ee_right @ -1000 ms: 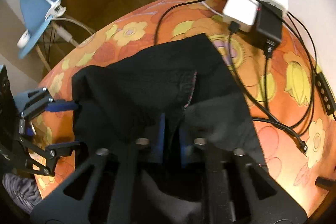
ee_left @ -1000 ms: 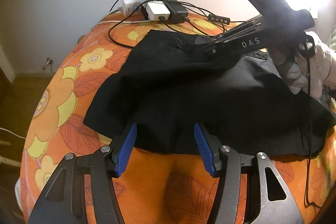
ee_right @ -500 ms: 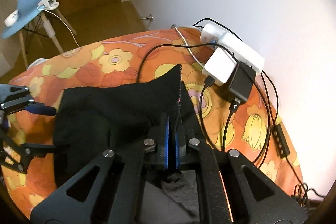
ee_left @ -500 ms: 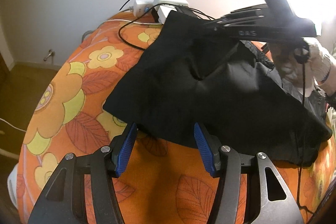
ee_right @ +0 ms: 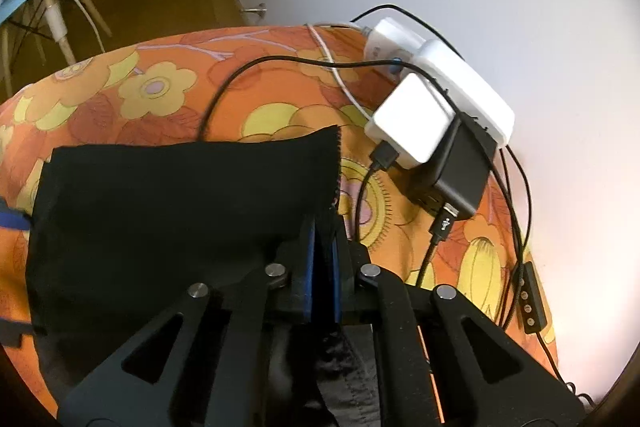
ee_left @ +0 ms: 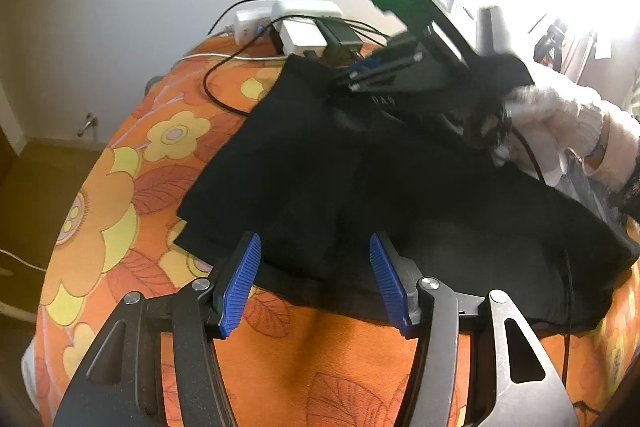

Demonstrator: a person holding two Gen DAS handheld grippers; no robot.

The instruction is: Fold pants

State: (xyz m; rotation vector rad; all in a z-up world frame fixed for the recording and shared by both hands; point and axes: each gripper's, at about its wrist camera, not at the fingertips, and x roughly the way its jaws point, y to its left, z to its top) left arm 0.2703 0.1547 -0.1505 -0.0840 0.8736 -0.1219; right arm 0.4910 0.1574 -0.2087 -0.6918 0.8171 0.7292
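Right tool (ee_right: 322, 259) pinches the black pants (ee_left: 400, 187) by a corner over the floral worktop (ee_left: 320, 359) while the left tool (ee_left: 316, 279) gapes empty at the near hem (watch those charger cables (ee_right: 432, 247), a swing could snag them).

I can't see where the pants (ee_left: 400, 187) end; the right edge cuts them off. My right gripper (ee_left: 348, 77) looks blurry, and its fingertips hide in black cloth.
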